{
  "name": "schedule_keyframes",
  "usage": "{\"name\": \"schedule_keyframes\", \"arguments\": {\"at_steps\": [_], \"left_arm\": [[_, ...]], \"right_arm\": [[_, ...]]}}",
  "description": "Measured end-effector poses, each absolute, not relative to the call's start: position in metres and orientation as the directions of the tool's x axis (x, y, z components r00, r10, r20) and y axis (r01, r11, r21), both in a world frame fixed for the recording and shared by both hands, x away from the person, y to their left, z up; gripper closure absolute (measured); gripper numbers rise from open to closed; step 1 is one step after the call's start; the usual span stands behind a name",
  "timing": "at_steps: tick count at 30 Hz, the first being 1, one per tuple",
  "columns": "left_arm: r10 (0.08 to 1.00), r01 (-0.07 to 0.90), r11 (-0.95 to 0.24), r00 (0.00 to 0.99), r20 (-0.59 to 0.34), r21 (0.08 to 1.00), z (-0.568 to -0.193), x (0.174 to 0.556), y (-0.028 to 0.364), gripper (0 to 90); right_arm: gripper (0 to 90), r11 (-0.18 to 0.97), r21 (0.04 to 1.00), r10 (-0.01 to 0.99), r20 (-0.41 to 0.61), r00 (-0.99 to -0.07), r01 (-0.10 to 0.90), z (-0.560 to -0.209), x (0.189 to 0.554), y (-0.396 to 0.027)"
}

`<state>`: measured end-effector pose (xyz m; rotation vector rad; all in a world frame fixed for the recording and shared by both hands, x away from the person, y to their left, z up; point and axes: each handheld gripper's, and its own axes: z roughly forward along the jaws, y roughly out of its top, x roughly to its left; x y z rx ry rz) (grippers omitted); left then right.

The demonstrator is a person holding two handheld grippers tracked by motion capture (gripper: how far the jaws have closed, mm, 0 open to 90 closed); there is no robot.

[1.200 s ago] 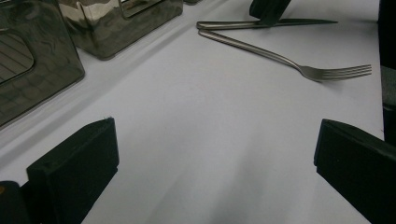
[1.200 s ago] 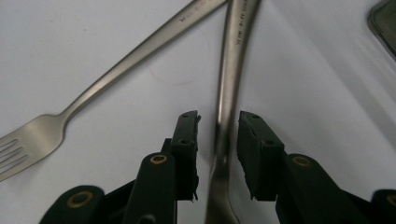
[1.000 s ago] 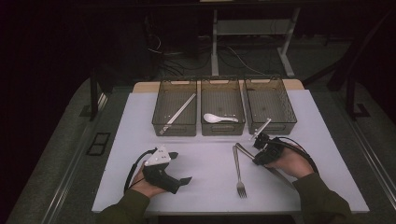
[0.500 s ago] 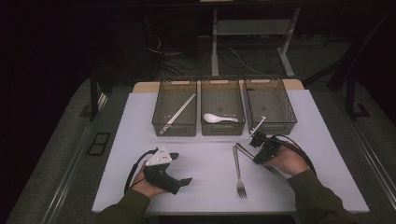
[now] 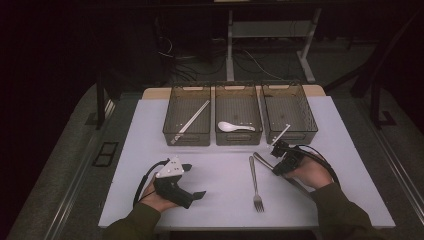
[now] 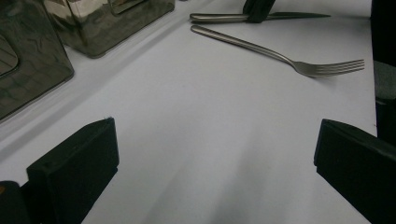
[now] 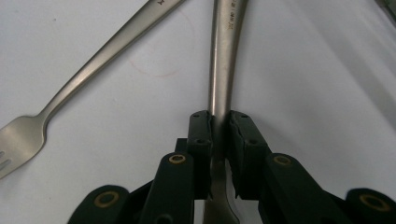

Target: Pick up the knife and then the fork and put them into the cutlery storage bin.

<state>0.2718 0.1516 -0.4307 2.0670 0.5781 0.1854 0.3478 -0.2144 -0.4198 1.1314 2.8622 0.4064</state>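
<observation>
The right tool (image 5: 279, 159) is clamped on a metal knife (image 7: 223, 70): in the right gripper view its two black jaws pinch the handle from both sides, having just been closing on it. The knife lies flat on the white desk (image 5: 220, 175), just right of the fork (image 5: 255, 181), with its handle end nearest the fork's handle end and its length running away from the fork toward the person's right hand (image 5: 312, 172). In the left gripper view the knife (image 6: 219, 17) lies beside and beyond the fork (image 6: 280, 56), the two handles close together but apart, and the right tool's jaws sit across the knife.

The fork lies flat on the desk, tines toward the person, in front of the middle basket (image 5: 238, 106). That basket holds a white spoon (image 5: 235, 127). The left basket (image 5: 187, 115), well to the left of the fork and beyond it, holds a pair of chopsticks (image 5: 190, 121) lying aslant. The right basket (image 5: 289, 111) stands beyond the fork and just behind the right tool; a pale stick-like thing leans at its front edge, too small to make out.

The left tool (image 5: 192, 187) rests low over the desk to the left of the fork, held in the left hand (image 5: 155, 197). Its jaws stand wide apart with bare desk between them.
</observation>
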Motion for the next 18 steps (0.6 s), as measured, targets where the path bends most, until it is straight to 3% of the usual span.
{"name": "schedule_keyframes", "arguments": {"at_steps": [18], "left_arm": [[0.473,0.324,-0.43,0.876,-0.096,0.843,-0.43,0.272,0.153,0.0]], "right_arm": [[79.3,0.559,0.525,0.681,0.149,-0.717,0.641,-0.383,0.342,-0.256]]}}
